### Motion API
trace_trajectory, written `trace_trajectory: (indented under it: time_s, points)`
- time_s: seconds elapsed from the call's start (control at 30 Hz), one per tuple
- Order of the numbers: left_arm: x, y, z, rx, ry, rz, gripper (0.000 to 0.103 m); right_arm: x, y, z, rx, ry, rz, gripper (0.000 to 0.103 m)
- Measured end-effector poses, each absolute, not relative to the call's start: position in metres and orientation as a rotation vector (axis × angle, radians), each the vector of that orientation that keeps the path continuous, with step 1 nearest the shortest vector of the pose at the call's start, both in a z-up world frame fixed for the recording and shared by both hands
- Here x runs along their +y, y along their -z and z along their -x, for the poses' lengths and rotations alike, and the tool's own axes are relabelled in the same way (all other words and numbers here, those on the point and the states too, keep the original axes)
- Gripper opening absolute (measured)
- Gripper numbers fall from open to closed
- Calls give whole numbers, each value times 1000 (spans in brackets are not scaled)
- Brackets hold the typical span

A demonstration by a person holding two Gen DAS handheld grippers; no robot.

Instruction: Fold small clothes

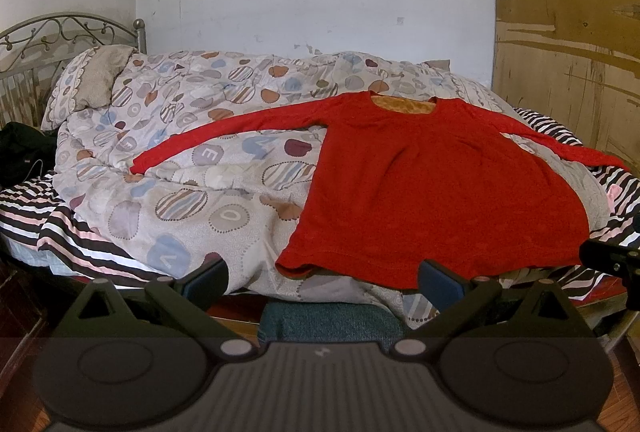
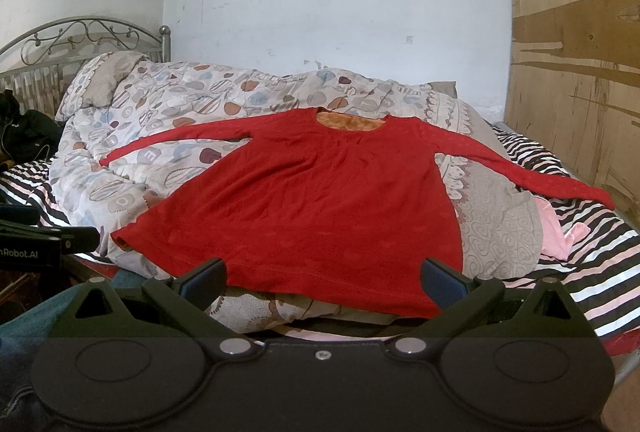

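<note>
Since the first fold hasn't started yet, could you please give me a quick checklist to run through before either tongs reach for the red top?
1. Red top spread flat, front up, on the patterned quilt: ok, only light wrinkles.
2. Both sleeves stretched out to the sides, not tucked under: ok.
3. Left tongs open and empty, just short of the hem: ok.
4. Right tongs open and empty, over the hem: ok.
5. Nothing lying on the top: ok.
6. Surface under the top even: not ok; the quilt is lumpy and the hem hangs over its edge.
</note>
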State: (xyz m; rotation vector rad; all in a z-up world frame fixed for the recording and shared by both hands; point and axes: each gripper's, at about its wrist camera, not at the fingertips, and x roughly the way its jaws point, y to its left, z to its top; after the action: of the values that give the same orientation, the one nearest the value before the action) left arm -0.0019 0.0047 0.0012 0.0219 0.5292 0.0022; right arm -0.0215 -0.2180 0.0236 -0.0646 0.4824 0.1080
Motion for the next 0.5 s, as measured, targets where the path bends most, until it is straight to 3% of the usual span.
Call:
trace_trajectory:
  time_s: [0.5]
  points:
    - [7,-5,-34,645,-54,-52,103,-223,-28,-18,633,-123,-19,103]
